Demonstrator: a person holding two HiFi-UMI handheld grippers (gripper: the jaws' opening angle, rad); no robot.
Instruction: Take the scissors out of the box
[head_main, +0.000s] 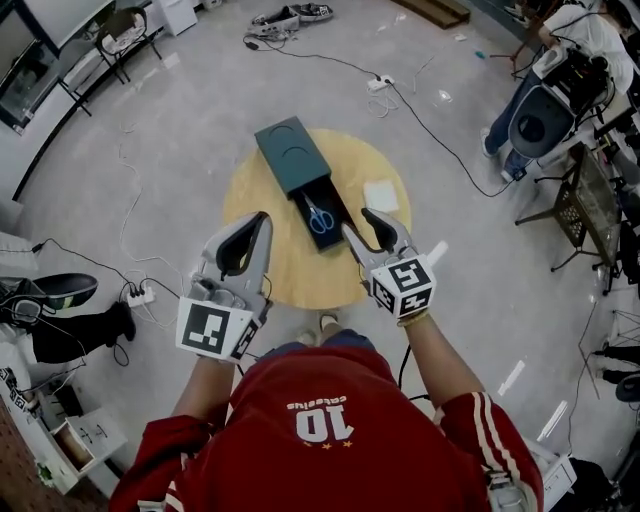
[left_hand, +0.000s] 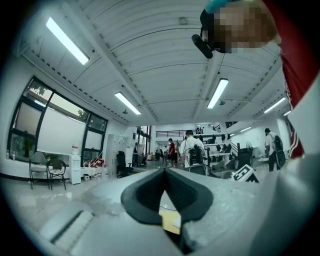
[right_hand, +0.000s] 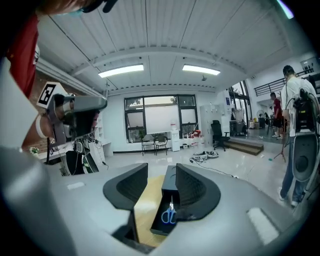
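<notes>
A dark green box (head_main: 292, 152) lies on the round wooden table (head_main: 262, 190), and its drawer (head_main: 330, 232) is slid out toward me. Blue-handled scissors (head_main: 320, 215) lie flat inside the drawer. My right gripper (head_main: 361, 224) hovers open just to the right of the drawer's near end and holds nothing. In the right gripper view the scissors (right_hand: 169, 214) and the box (right_hand: 170, 181) show through the gap of that gripper (right_hand: 161, 175). My left gripper (head_main: 263, 218) hangs over the table left of the drawer. Its tips meet (left_hand: 165, 170) with nothing between them.
A white card (head_main: 380, 195) lies on the table right of the box. Cables (head_main: 420, 110) and a power strip (head_main: 139, 295) run over the floor around the table. A seated person with equipment (head_main: 545, 110) is at the far right, and chairs (head_main: 120, 40) at the far left.
</notes>
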